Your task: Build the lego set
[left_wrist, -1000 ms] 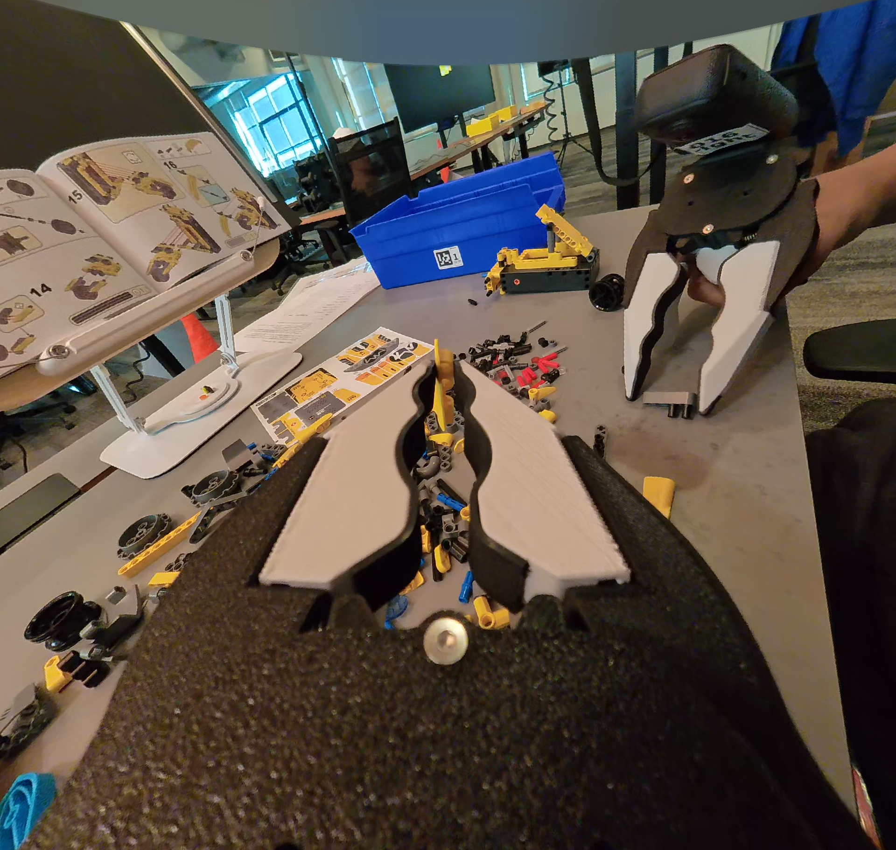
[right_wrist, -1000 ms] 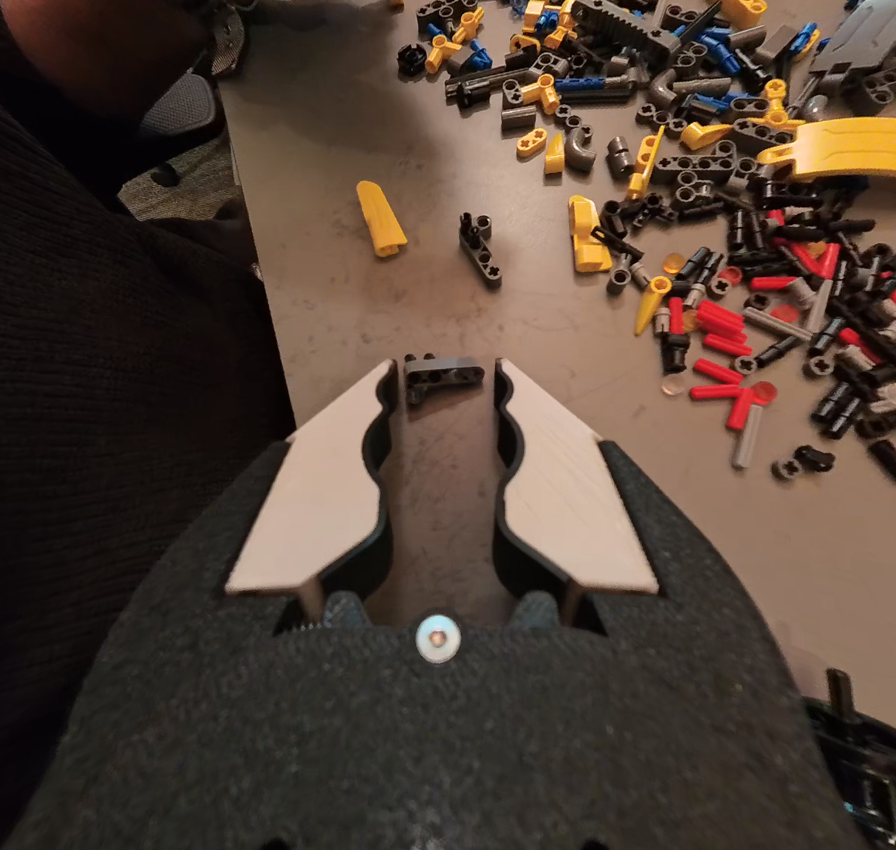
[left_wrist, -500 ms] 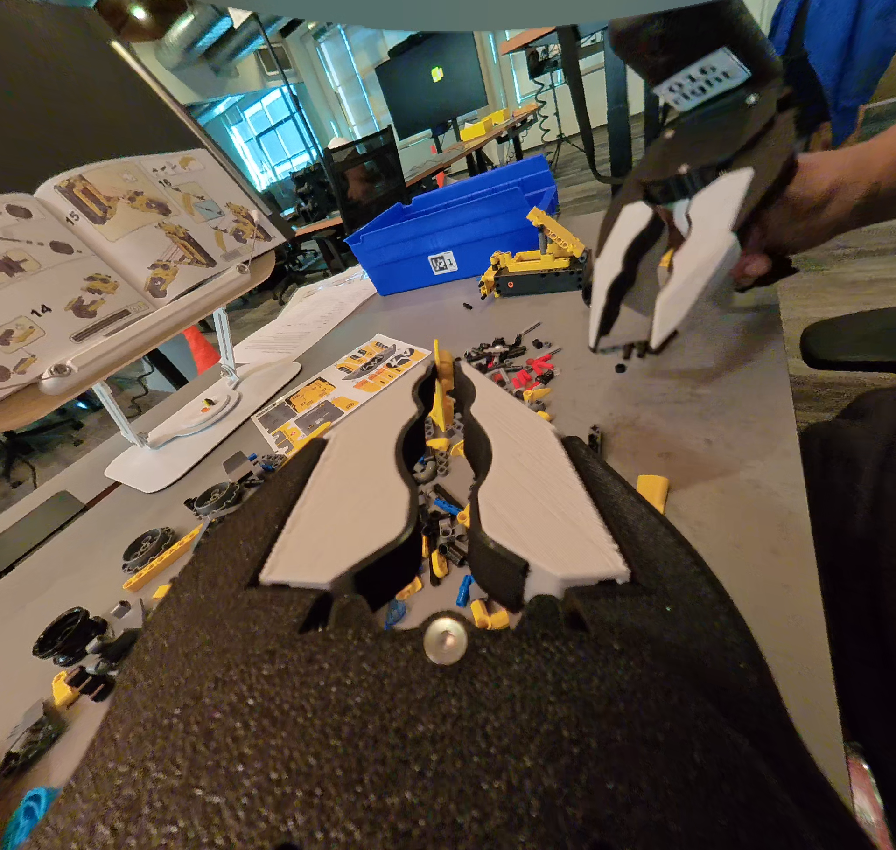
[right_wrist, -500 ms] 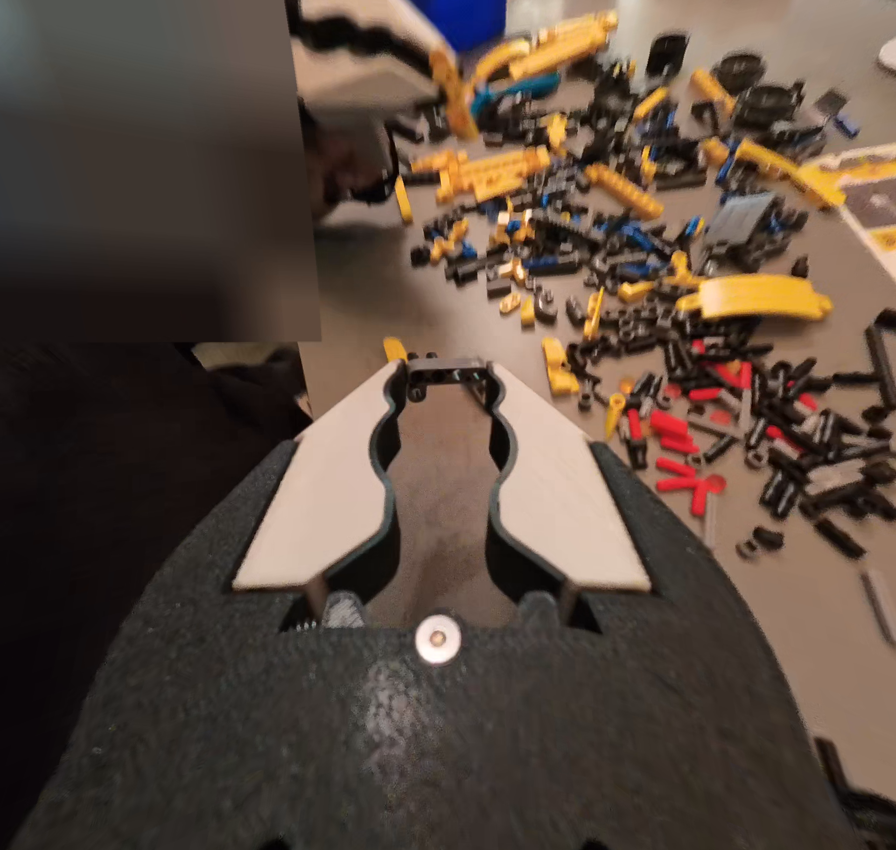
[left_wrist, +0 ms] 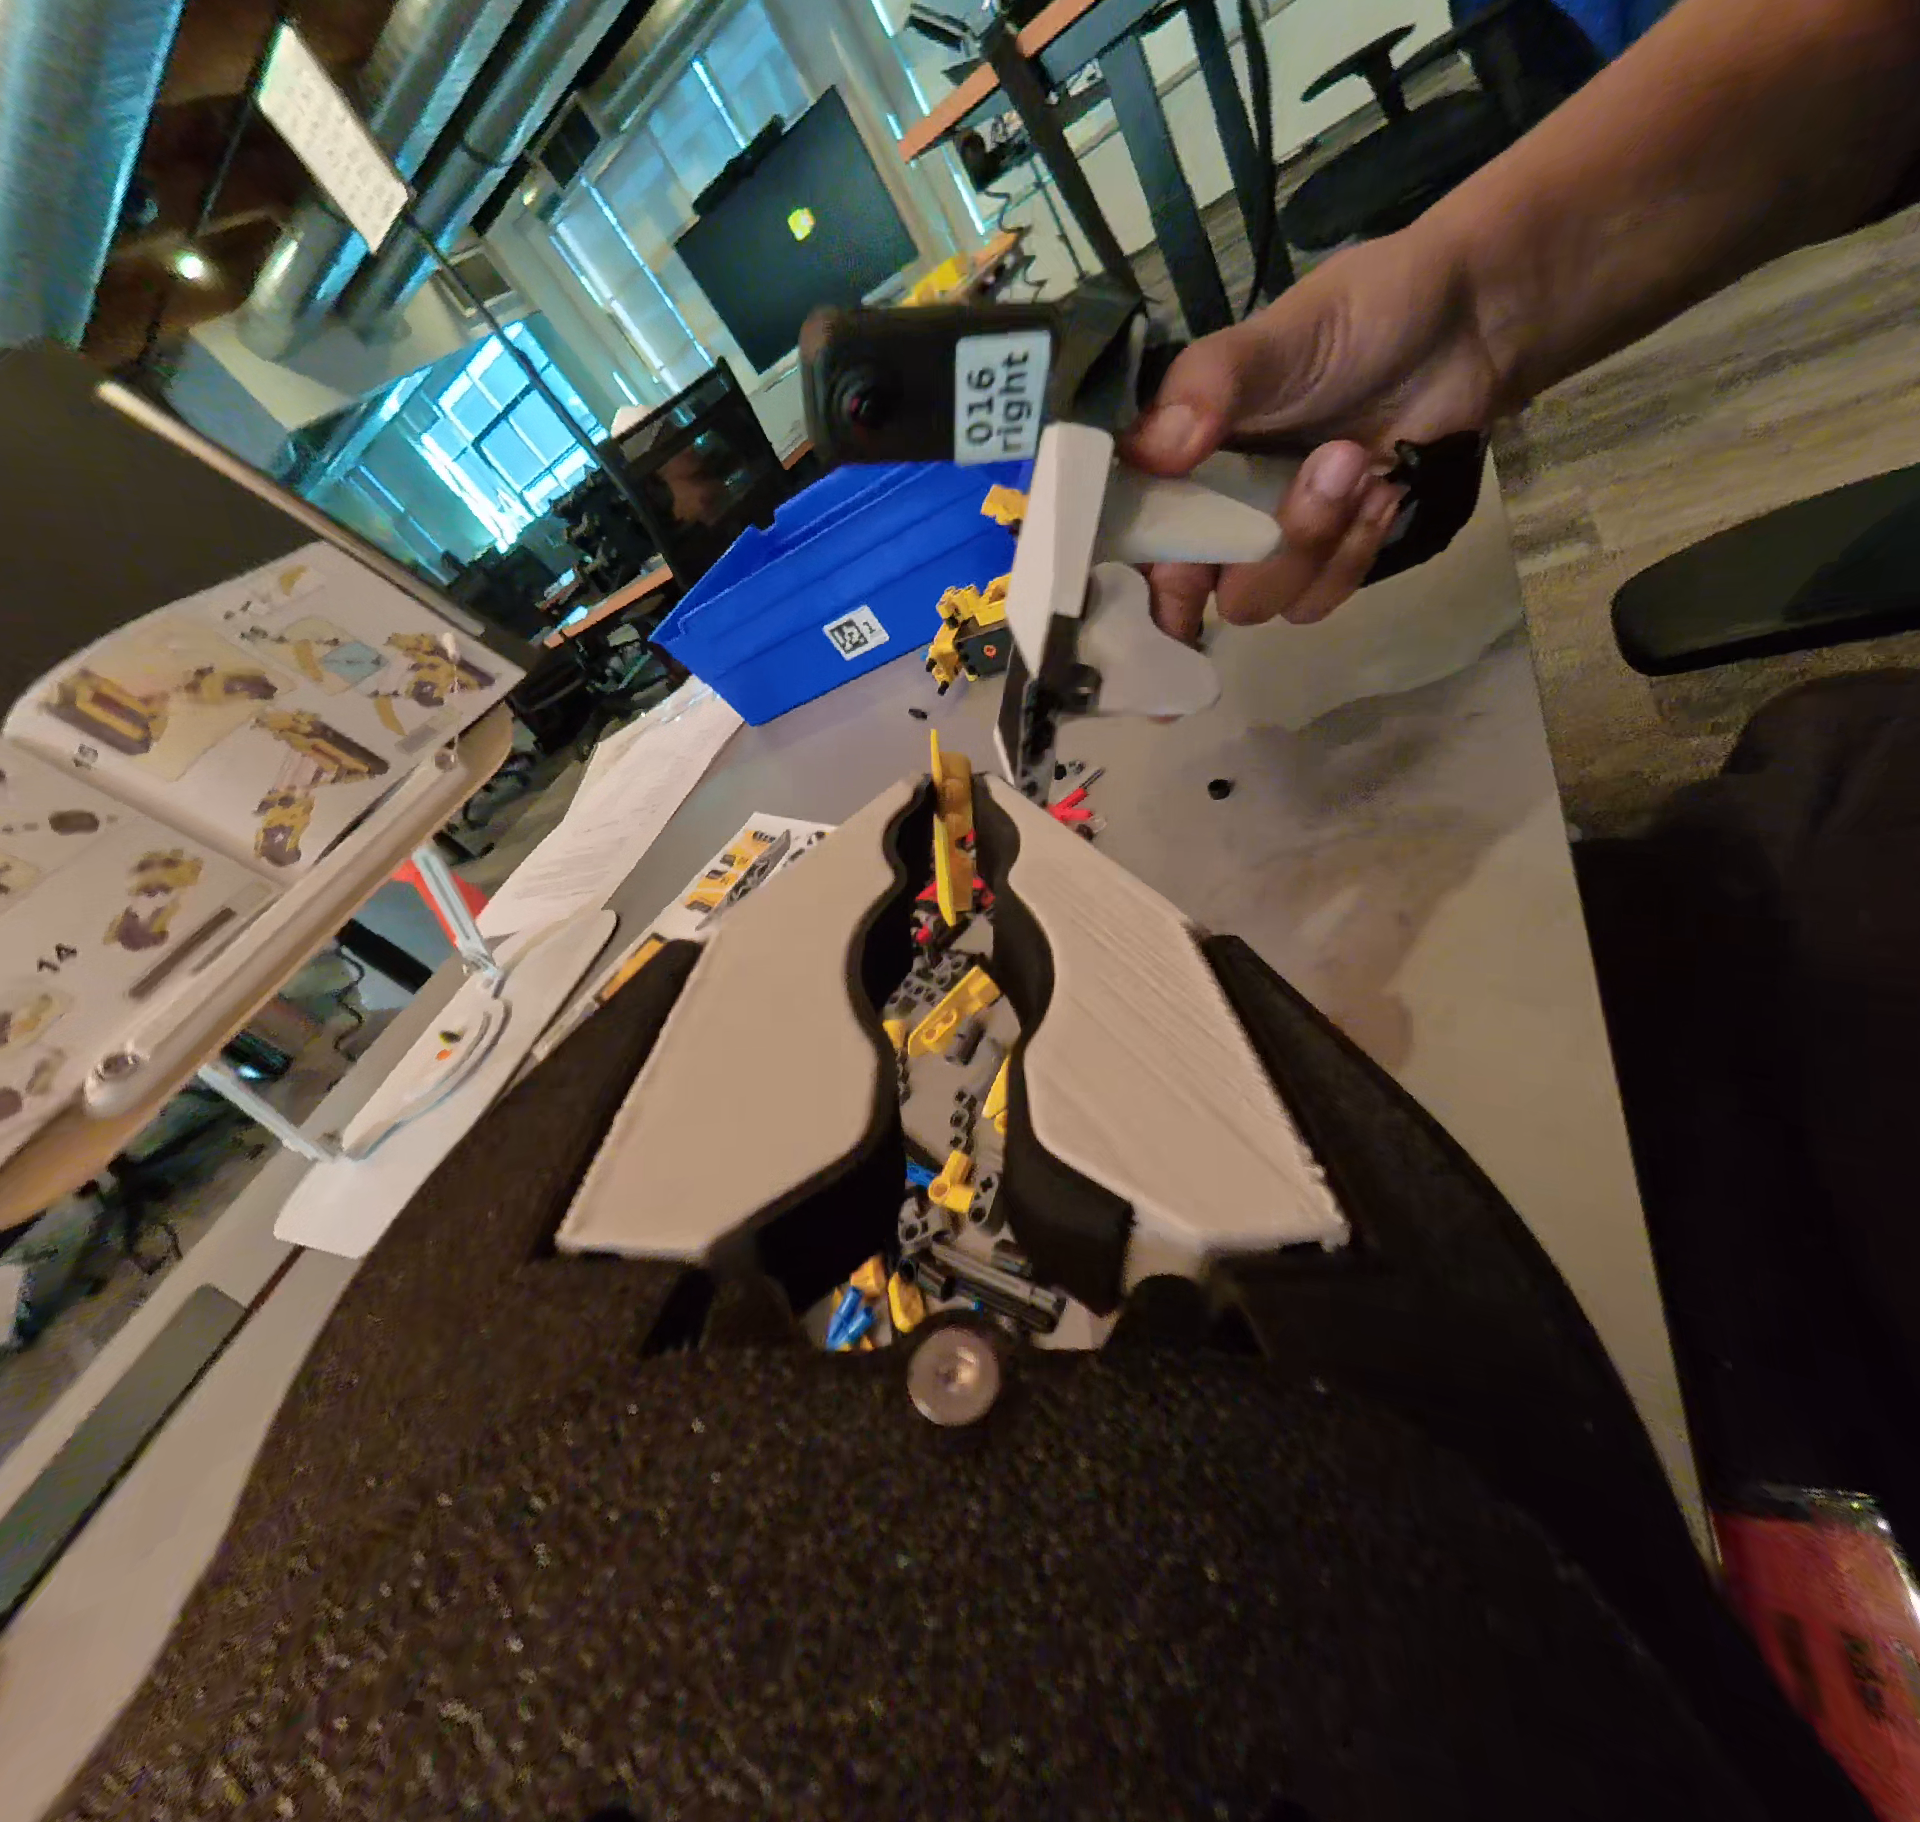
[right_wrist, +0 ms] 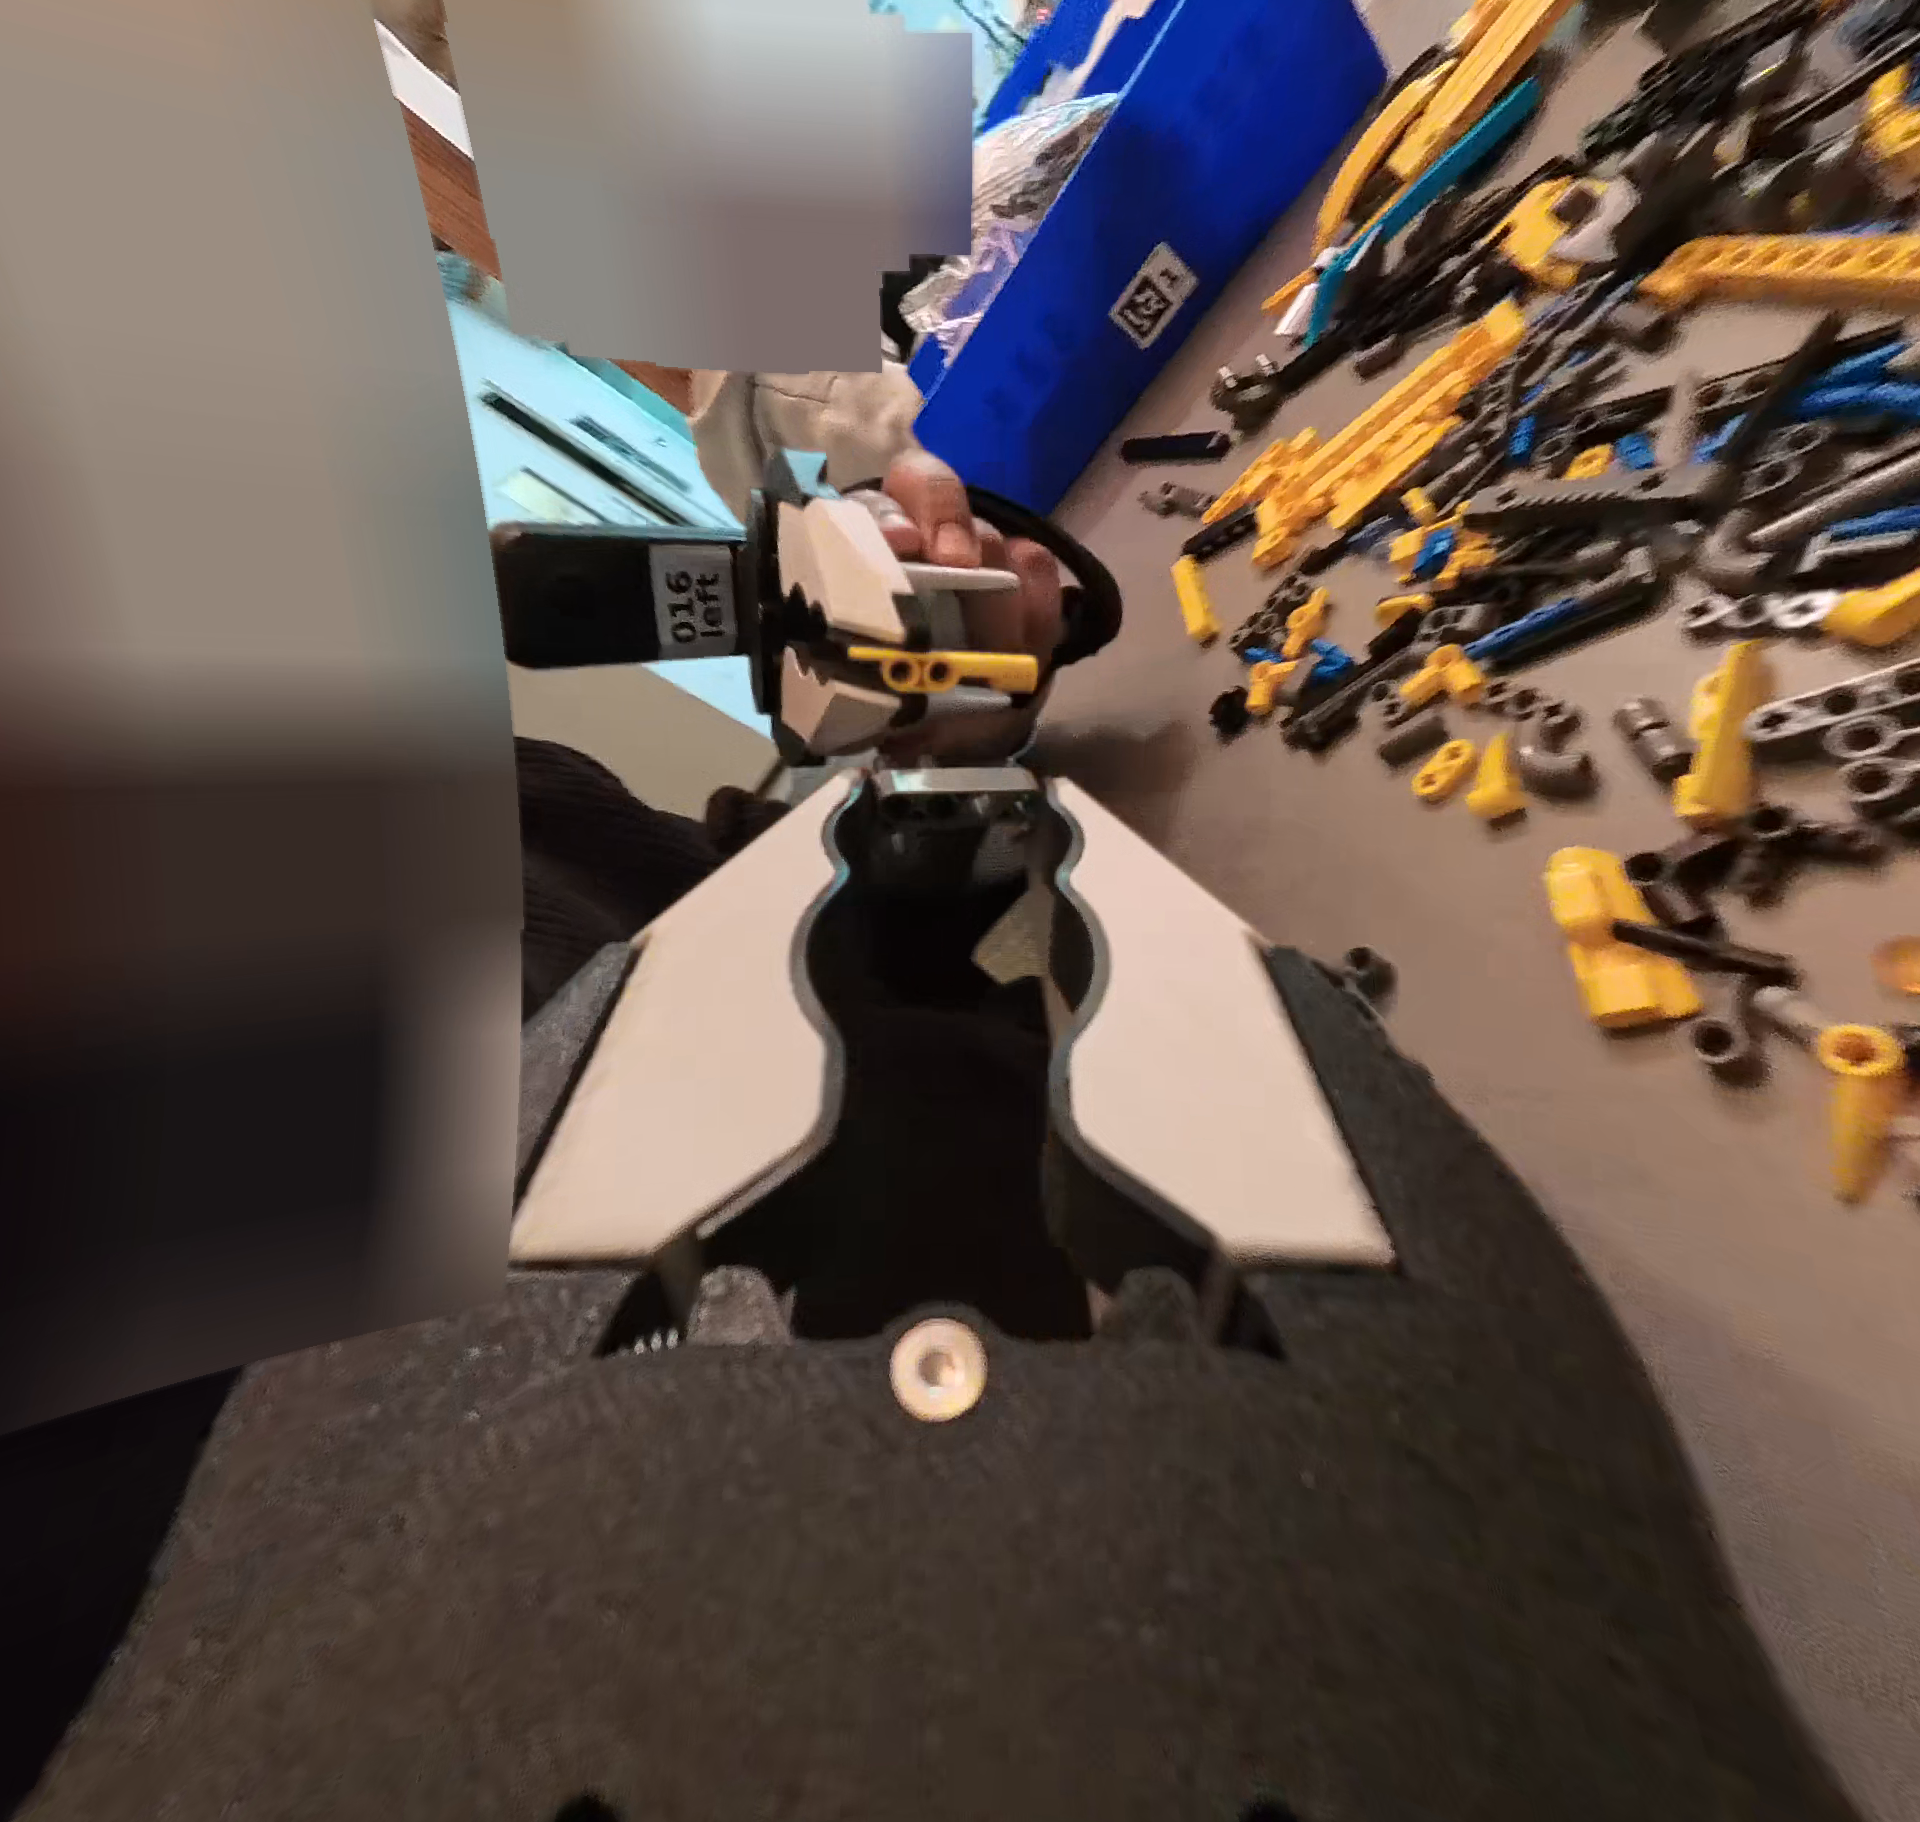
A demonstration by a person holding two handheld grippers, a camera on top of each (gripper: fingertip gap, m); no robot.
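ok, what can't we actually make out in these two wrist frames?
- Right wrist view: loose parts on the table are motion-blurred; small pieces indistinct.
- Right wrist view: left gripper holds a yellow beam; overlaid patches hide everything behind.
- Left wrist view: right gripper grips a dark piece; its fingers hide the shape.

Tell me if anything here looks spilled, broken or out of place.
Nothing looks damaged. Loose building pieces lie scattered across the table. The left gripper holds a yellow beam; the right gripper holds a grey piece.
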